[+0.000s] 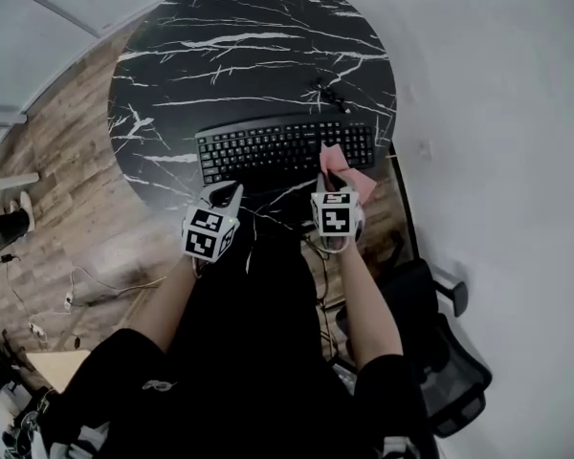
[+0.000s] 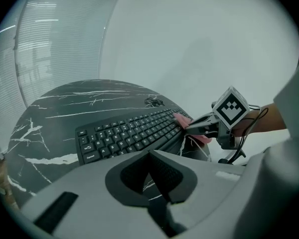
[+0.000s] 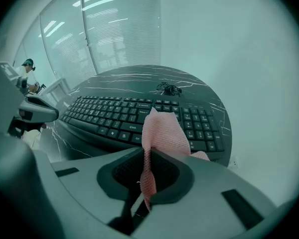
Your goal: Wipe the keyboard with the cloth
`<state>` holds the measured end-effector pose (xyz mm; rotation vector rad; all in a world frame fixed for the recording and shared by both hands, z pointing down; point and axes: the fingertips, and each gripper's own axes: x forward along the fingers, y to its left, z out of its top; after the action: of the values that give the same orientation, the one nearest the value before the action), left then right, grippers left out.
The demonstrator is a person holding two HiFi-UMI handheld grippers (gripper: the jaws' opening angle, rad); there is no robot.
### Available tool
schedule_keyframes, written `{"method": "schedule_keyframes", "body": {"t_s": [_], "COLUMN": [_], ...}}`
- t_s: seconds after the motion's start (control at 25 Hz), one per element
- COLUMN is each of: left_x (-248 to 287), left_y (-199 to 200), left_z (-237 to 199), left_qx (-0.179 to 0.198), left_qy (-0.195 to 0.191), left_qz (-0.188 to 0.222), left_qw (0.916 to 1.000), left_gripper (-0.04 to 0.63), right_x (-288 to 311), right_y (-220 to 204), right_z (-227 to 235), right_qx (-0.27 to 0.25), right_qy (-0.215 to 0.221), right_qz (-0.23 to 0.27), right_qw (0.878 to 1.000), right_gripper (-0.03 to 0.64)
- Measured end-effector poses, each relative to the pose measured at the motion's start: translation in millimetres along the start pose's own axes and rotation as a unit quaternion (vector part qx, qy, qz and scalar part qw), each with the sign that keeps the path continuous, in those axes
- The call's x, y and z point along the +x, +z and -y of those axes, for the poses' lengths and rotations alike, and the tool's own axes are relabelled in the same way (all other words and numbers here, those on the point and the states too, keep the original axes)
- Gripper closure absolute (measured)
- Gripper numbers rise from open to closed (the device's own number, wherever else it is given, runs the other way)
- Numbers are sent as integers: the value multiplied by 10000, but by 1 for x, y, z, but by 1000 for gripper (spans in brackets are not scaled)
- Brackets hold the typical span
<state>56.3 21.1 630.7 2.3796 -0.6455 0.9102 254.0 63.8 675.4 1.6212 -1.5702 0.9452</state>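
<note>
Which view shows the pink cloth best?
Right gripper view: the cloth fills the centre, pinched in the right gripper. Head view shows only a small pink corner; left gripper view a distant sliver.

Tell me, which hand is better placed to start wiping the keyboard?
The right. The right gripper is clamped on the pink cloth, which hangs at the right end of the keyboard. The left gripper is shut and holds nothing.
</note>
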Motion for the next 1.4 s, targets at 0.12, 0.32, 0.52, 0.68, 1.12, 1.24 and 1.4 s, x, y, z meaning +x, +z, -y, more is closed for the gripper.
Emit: {"method": "schedule_keyframes", "body": {"t_s": [0.12, 0.32, 0.52, 0.68, 1.12, 1.24, 1.4], "left_x": [-8, -22, -35, -46, -80, -88, -98], "left_y": [-7, -17, -28, -34, -60, -66, -73], "left_z": [-10, -26, -40, -52, -85, -93, -104], "left_qx": [-104, -254, -393, -498, -794, -903, -1034], "left_qy": [74, 183, 266, 328, 587, 673, 775], "left_qz": [57, 146, 202, 281, 418, 459, 532], "left_qw": [9999, 9994, 9987, 9978, 9942, 9926, 9902], "left_gripper": [597, 597, 597, 597, 597, 597, 597], "right_x": [2, 5, 7, 10, 19, 22, 25], "right_y": [3, 9, 12, 16, 24, 27, 32], "right_z": [-15, -38, -63, -93, -164, -183, -207], "right_qx": [-121, -305, -469, -669, -1176, -1360, -1577], "right_qy": [63, 134, 248, 406, 766, 867, 1015], "right_qz": [-43, -76, -116, -75, -166, -155, -135], "right_qw": [9999, 9994, 9985, 9969, 9900, 9868, 9822], "right_gripper": [588, 588, 588, 588, 591, 591, 592]}}
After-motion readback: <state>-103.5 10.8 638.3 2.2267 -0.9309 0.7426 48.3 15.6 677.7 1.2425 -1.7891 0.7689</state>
